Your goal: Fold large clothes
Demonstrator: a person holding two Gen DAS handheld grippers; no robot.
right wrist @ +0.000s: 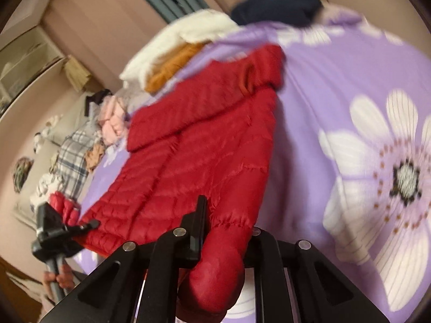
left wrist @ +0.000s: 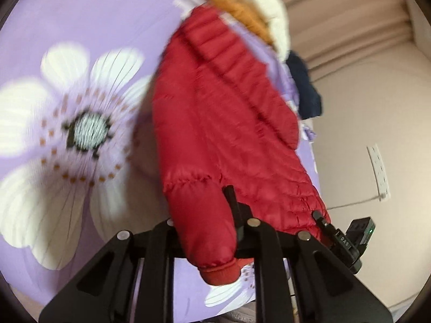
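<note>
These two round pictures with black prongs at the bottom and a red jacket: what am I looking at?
There is no robot: a person holds a two-finger grabbing tool in each hand, each carrying a wide-angle camera looking along its fingers. One picture comes from the left gripper, the other from the right gripper. A red puffer jacket lies on a purple flowered bedspread, with other clothes piled behind it. Each tool is shut on one of the jacket's sleeves; the left picture shows the cuff.

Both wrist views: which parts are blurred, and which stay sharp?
Left wrist view: the red jacket and flowered sheet are smeared, while the left hand-held gripper is crisp. Right wrist view: same blur, strongest on the far clothes; fisheye bends the edges.
</note>
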